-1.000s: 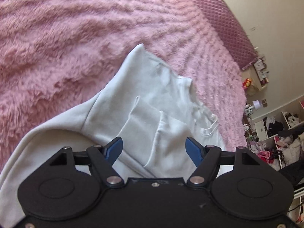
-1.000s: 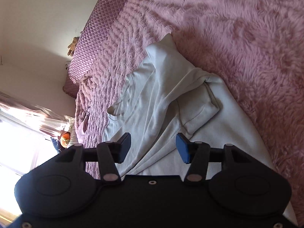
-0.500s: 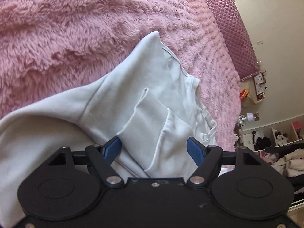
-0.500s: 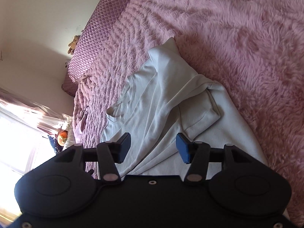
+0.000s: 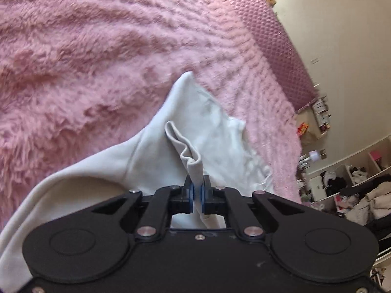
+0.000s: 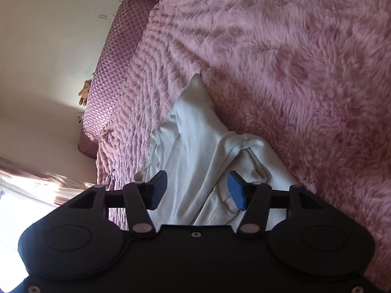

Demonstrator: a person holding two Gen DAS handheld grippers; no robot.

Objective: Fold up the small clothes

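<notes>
A pale grey-white sweatshirt lies rumpled on a fluffy pink blanket. My left gripper is shut on a fold of its sleeve, which rises bunched from between the blue pads. In the right wrist view the same sweatshirt lies under my right gripper, which is open with its jaws wide apart just above the cloth, holding nothing. A sleeve cuff lies just ahead of the right finger.
The pink blanket covers the bed all around. A quilted mauve headboard stands against the wall, with a small teddy bear on it. Cluttered shelves and piled clothes are off the bed's side.
My left gripper has closed from wide open onto the sleeve fold and pulled it up. My right gripper stays open and has moved closer over the sweatshirt.
</notes>
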